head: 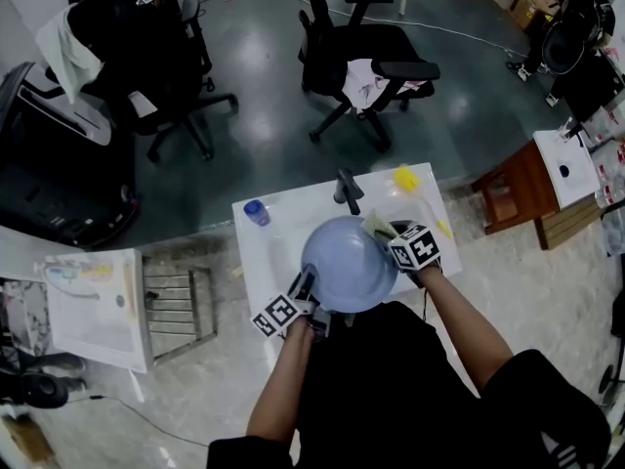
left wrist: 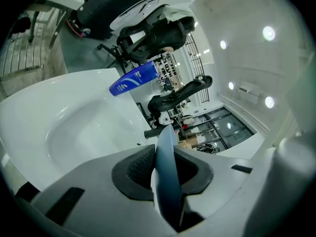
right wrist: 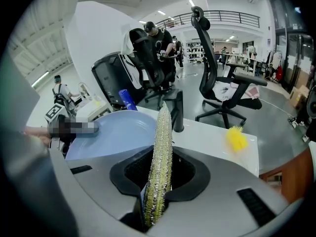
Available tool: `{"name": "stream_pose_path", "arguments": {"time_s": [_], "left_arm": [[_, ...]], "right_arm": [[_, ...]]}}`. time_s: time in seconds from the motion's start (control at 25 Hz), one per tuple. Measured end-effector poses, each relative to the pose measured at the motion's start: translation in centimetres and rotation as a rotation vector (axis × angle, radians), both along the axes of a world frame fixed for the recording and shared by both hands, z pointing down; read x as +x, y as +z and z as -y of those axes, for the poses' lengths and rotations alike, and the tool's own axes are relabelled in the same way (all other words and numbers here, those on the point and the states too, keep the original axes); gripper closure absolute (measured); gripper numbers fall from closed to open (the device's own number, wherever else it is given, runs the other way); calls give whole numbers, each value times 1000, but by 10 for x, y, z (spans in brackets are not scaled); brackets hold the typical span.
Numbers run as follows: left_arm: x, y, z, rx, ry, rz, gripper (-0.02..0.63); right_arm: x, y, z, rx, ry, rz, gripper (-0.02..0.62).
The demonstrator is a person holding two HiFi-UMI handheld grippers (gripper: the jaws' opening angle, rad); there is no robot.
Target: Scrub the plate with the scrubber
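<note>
A light blue plate [head: 347, 262] is held tilted over the white sink [head: 278, 247]. My left gripper [head: 305, 293] is shut on its near left rim. In the left gripper view the plate's edge [left wrist: 165, 142] stands upright between the jaws of that gripper [left wrist: 167, 174]. My right gripper [head: 398, 242] is at the plate's far right rim, shut on a flat silvery-green scrubber [head: 379, 227]. In the right gripper view the scrubber [right wrist: 162, 137] sticks up out of the gripper [right wrist: 160, 169], with the plate's face [right wrist: 108, 132] just to its left.
A black faucet [head: 347, 190] rises at the back of the sink. A blue bottle [head: 256, 212] stands at the back left corner, and a yellow brush [head: 406, 178] lies at the back right. Office chairs [head: 366, 62] stand beyond, and a wooden stool [head: 518, 195] to the right.
</note>
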State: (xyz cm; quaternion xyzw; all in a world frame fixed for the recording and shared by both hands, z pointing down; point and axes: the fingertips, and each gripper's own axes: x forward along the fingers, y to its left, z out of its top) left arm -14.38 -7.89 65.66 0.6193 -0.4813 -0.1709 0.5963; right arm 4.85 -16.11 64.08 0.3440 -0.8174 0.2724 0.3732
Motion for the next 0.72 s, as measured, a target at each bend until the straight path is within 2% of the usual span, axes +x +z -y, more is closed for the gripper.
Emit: {"name": "stream_pose_path", "arguments": {"time_s": [0.2,0.36,0.72], "left_arm": [[-7,-4,8,17,-15,-4,538],[-15,3,8,-10,-38,6,537],[-17,-1,17,-5,-43,-23,532]], "right_arm": [[-6,2,-7,-11,-18,0,532],[-11,4,-11,-17,-28,5,532],[-17,3,-17,-35,-26,28,532]]}}
